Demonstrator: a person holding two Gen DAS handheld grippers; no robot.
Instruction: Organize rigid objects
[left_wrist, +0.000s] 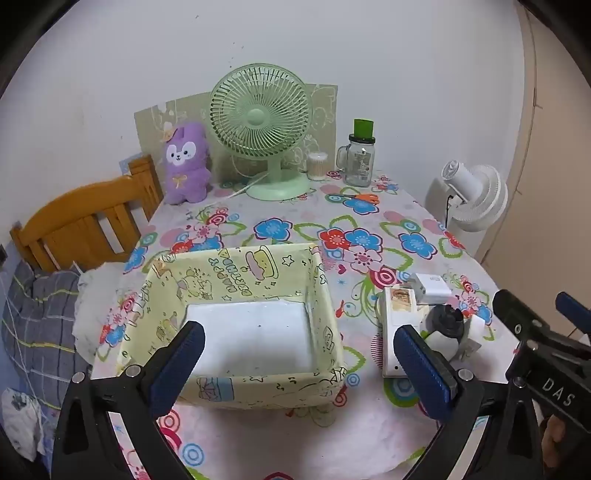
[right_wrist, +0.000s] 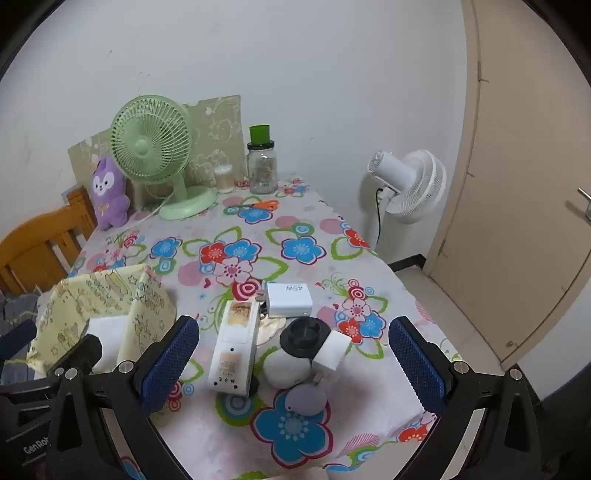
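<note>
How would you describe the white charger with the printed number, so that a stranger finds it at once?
Start at the yellow fabric box on the flowered table. To its right lies a small cluster of white objects. The charger is the flat square block at the far end of that cluster, beside the long white box, and only it bears grey printed figures on top.

Green fan (left_wrist: 260, 122), purple plush (left_wrist: 185, 162), glass jar (left_wrist: 357, 162) (green-capped), possibly scissors (left_wrist: 364, 198).

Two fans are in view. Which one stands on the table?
The green fan, its base on the flowered cloth beside the purple plush. The white fan stands on the floor past the table's far right edge.
</note>
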